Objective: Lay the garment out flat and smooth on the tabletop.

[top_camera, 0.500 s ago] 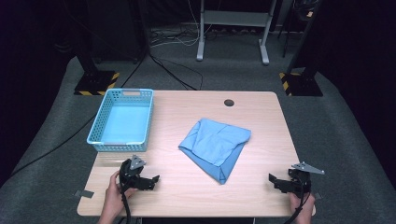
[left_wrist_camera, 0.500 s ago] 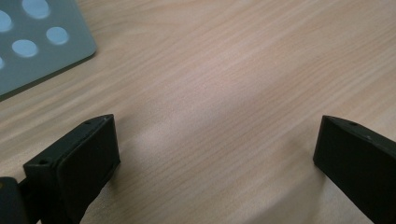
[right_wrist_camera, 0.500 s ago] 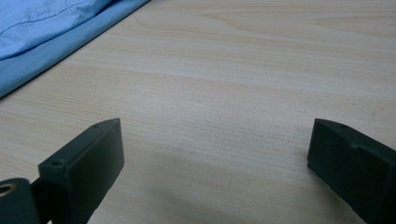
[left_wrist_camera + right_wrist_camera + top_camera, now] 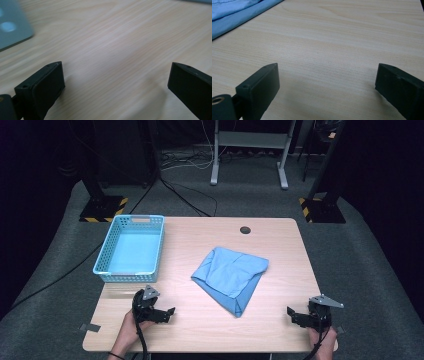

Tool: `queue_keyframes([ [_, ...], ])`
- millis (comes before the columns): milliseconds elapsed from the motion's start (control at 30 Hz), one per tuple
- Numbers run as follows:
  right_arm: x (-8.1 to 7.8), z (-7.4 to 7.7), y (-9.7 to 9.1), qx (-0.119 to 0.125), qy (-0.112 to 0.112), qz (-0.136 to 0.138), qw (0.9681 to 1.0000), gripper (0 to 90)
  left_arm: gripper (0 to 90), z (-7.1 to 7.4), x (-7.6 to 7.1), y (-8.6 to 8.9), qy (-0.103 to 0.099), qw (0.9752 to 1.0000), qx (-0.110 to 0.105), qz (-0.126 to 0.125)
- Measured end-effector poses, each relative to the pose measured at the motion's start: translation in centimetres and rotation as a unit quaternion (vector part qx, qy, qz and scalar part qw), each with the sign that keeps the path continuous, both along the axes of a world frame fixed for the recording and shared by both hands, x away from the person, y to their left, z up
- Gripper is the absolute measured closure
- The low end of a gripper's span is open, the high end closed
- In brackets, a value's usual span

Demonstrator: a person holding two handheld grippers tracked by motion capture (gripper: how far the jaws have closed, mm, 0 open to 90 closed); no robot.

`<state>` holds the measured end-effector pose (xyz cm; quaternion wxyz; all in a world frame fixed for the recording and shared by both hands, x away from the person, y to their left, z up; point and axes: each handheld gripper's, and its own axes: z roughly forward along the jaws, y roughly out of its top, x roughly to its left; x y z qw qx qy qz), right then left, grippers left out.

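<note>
— While I hold both hands low at the near edge of the pale wooden table [image 4: 200, 325], where's the crumpled light-blue cloth [image 4: 231, 277]?

— Mid-table, between the two grippers and well apart from both. I see its edge in the right gripper view too [image 4: 234, 15].

— Jaws?

— My left gripper [image 4: 167, 312] is spread wide over bare wood, pinching nothing. My right gripper [image 4: 295, 314] is the same. The light-blue plastic mesh basket [image 4: 107, 257] sits far left.

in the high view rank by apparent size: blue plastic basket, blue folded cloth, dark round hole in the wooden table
1. Blue plastic basket and blue folded cloth: they look about alike, too close to rank.
2. Dark round hole in the wooden table: far the smallest.
</note>
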<state>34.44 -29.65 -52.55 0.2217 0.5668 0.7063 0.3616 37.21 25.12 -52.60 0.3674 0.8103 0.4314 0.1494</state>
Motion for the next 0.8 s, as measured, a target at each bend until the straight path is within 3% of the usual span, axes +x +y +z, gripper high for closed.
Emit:
queue_keyframes([
  [133, 0.0, 0.2, 0.0, 0.013, 0.002, 0.001, 0.9999, 2.9, 0.5, 0.3, 0.2, -1.0, -0.017, 0.9997, -0.01, -0.015],
  [200, 0.3, 0.3, 0.7, 0.019, 0.003, 0.001, 0.9998, 2.2, 0.3, 0.6, 0.8, -2.3, -0.024, 0.9987, -0.032, -0.03],
  [300, 1.0, 0.4, 2.2, 0.017, 0.002, 0.018, 0.9997, 2.2, 0.3, 1.0, 1.5, -3.5, -0.039, 0.9972, -0.049, -0.041],
  [433, 2.4, 0.7, 5.1, 0.01, 0.003, 0.051, 0.9987, 2.4, 0.4, 1.2, 2.9, -5.3, -0.043, 0.9963, -0.048, -0.057],
  [533, 3.6, 0.7, 7.4, 0.003, 0.003, 0.076, 0.9971, 2.5, 0.4, 1.4, 4.0, -6.6, -0.05, 0.9961, -0.046, -0.055],
  [800, 6.9, 1.6, 12.0, 0.0, 0.0, 0.117, 0.9931, 1.4, 0.6, 2.2, 7.2, -9.6, -0.062, 0.9954, -0.069, -0.027],
])
